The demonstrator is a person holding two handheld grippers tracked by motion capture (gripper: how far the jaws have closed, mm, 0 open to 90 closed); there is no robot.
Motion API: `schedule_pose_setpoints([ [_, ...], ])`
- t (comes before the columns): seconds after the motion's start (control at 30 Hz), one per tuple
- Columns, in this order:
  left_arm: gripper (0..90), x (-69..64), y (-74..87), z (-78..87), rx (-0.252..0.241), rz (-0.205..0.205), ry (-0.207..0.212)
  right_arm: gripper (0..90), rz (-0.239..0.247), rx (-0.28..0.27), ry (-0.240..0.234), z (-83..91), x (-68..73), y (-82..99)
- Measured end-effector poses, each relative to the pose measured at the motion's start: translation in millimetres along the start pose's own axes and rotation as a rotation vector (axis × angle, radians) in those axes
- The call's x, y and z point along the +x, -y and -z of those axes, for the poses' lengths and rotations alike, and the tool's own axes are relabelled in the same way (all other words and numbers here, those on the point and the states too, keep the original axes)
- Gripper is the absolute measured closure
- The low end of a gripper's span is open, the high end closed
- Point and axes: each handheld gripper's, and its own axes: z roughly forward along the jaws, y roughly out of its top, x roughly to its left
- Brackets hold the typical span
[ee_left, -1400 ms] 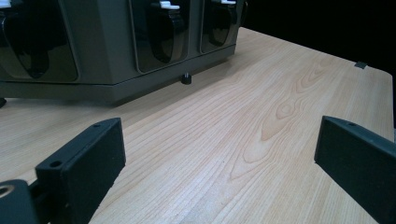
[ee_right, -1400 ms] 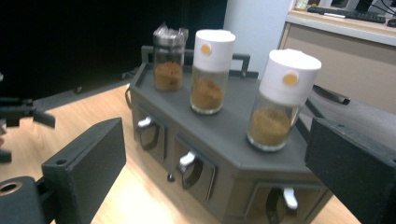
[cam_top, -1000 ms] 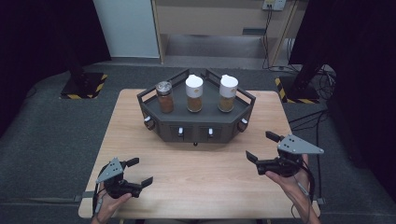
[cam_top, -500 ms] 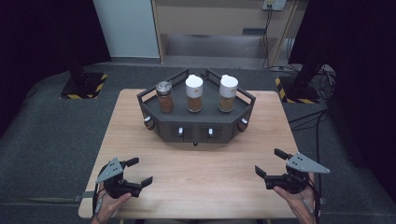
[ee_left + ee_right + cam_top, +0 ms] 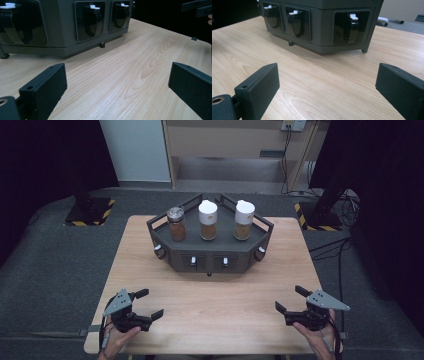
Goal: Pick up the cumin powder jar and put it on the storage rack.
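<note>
A dark angular rack (image 5: 210,255) stands at the back middle of the wooden table (image 5: 225,292). On its top are three spice jars: a metal-lidded one (image 5: 175,224) at the left and two white-capped ones (image 5: 208,220) (image 5: 243,219). My left gripper (image 5: 150,303) rests near the front left corner, open and with nothing in it. My right gripper (image 5: 289,298) sits low near the front right, also open and holding nothing. In the left gripper view the jaws (image 5: 117,82) frame bare wood, with the rack's front (image 5: 62,25) ahead. The right gripper view (image 5: 327,82) faces the rack (image 5: 319,22) likewise.
The rack's front panels carry dark recessed levers with white tips (image 5: 353,17). Bare wood lies between the grippers and the rack. Grey floor surrounds the table, with striped stand bases (image 5: 90,212) at the back left and cables (image 5: 345,245) at the right.
My right gripper has come down and back toward the table's front right edge. The left gripper has stayed where it was.
</note>
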Motion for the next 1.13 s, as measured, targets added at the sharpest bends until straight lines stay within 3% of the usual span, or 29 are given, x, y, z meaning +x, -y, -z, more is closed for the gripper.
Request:
schedule_pose_setpoints([
  [0.3,1.1,-0.3,-0.2,-0.6,-0.003,-0.01,0.005,6.1,0.048,0.012,0.005,-4.0,3.5,3.6],
  [0.53,1.2,-0.7,0.9,0.4,-0.013,-0.009,-0.005,6.5,0.04,0.001,0.013,-3.2,1.7,6.6],
  [0.87,1.2,-0.8,4.1,4.7,-0.04,0.006,-0.05,6.6,0.009,-0.027,0.09,0.7,-5.5,13.9],
  [1.13,1.2,-0.5,3.6,4.1,-0.037,0.005,-0.047,6.0,0.01,-0.026,0.09,0.7,-5.6,13.6],
])
